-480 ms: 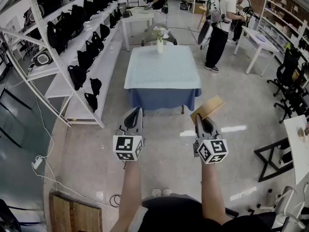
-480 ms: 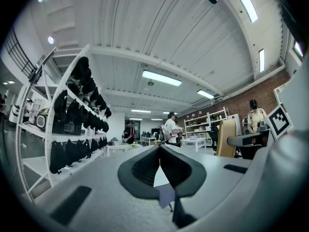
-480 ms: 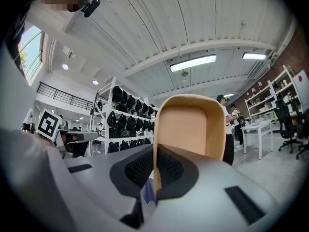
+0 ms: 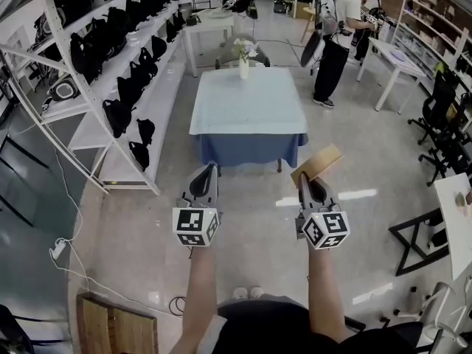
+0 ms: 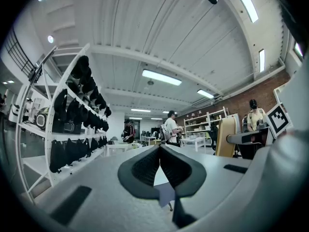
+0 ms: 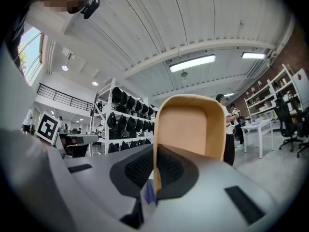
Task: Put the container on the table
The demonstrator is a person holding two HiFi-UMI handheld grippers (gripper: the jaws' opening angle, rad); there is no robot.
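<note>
- The right gripper (image 4: 304, 180) has its jaws clamped on one side wall of the container (image 4: 317, 164). In the right gripper view that thin wall runs down between the two black pads (image 6: 170, 167), and the right gripper (image 6: 154, 154) has nothing else in its grasp.
- The container (image 6: 187, 125) is a shallow tan paper tray. Most of it sticks out past the fingertips, with its open face turned to the camera.
- From the head view it hangs in the air over the floor, tilted up to the right. It is short of the table (image 4: 248, 113) and just off that table's near right corner — not resting on anything.
- The left gripper (image 4: 209, 170) is shut on itself. In the left gripper view, the left gripper (image 5: 160, 152) has its pads meeting at the tips, with nothing between them.
- My count is one container, two grippers and one table with a pale cloth and blue skirt.
- One white vase of flowers (image 4: 244, 66) stands at the table's far end.
- I make out three people in the head view — one in a white shirt (image 4: 338, 32) right of the table, one close behind that person, and one at the far end of the room.
- One long white rack of black bags (image 4: 110, 57) runs along the left.
</note>
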